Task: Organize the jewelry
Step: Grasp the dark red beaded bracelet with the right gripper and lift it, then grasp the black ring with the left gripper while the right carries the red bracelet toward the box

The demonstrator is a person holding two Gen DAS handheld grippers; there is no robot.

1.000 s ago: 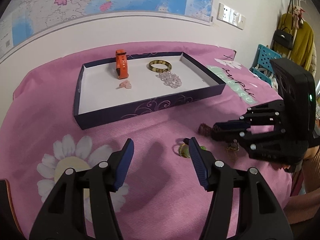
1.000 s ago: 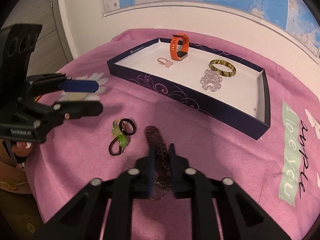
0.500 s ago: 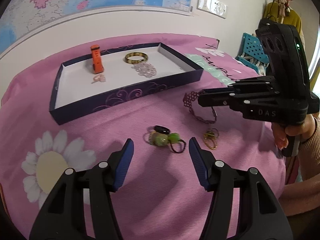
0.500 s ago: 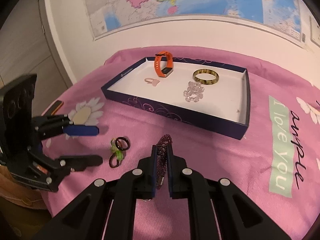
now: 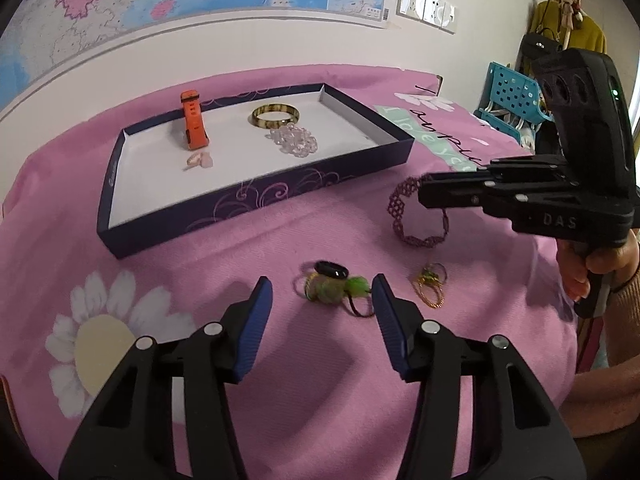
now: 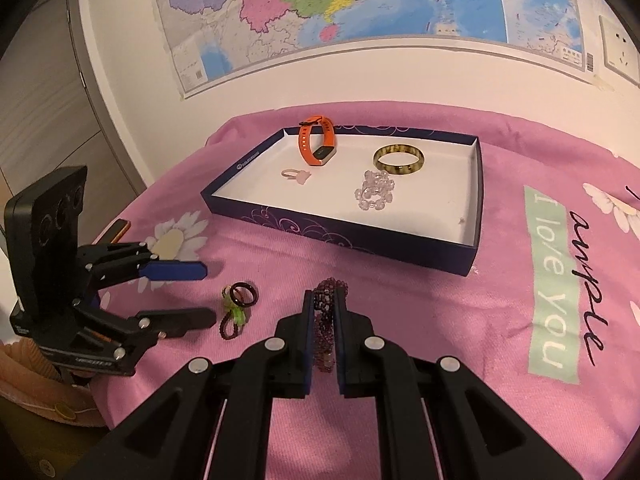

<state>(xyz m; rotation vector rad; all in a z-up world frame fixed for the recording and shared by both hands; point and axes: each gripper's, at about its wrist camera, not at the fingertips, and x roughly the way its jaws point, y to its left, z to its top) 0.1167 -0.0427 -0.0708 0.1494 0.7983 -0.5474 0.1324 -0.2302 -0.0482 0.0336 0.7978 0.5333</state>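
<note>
Since a second ago, the right gripper (image 6: 323, 312) has lifted the purple beaded bracelet (image 5: 416, 216) off the pink cloth (image 5: 280, 360); the bracelet now hangs in the air, pinched between closed fingers, near the front wall of the dark blue tray (image 5: 256, 200). The tray already holds an orange watch band (image 5: 194, 126), a bangle (image 5: 275, 115), a clear bead bracelet (image 5: 295, 141) and a pink ring (image 5: 198, 160). The left gripper (image 5: 322, 308) hovers with fingers spread wide over the green and black hair ties (image 5: 334, 286), likely next, beside a gold piece (image 5: 430, 288).
</note>
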